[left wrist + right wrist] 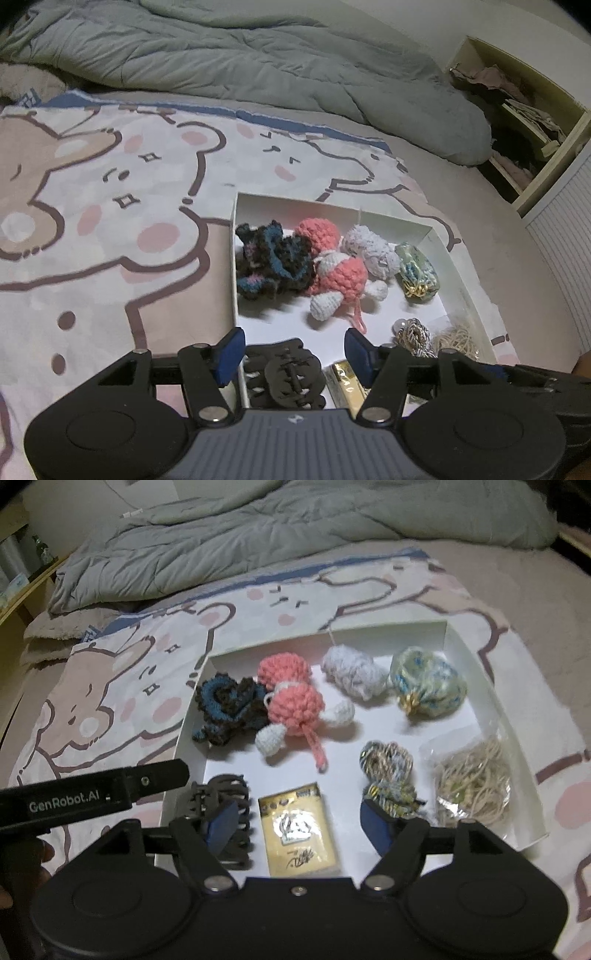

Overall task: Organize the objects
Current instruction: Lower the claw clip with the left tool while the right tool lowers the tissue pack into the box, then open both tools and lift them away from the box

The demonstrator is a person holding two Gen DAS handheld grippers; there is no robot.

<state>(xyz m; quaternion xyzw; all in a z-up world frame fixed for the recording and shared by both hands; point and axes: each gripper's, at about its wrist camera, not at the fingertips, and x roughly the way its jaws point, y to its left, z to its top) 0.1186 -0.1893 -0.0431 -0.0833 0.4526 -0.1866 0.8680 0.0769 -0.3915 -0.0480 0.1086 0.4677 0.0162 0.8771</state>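
Shallow white cardboard box (476, 657) on bed, eight items counted; both grippers empty, jaws apart.
Ahead of right gripper (301, 829): one black claw clip (221, 808), one gold card packet (299, 830); left gripper (291, 356) over clip.

Four crochet pieces (291, 705), one hair claw (221, 812)

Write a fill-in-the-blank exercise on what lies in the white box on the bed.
1. The black plastic claw hair clip lies in the shallow white cardboard box directly left of the ____ foil packet.
2. The pink crocheted doll lies between the dark blue-and-black crocheted flower and the pale ____ yarn bundle.
3. The right gripper has its jaws ____, holding nothing.
4. The box rests on a blanket printed with cartoon ____.

Missing words: gold; lilac; open; bears
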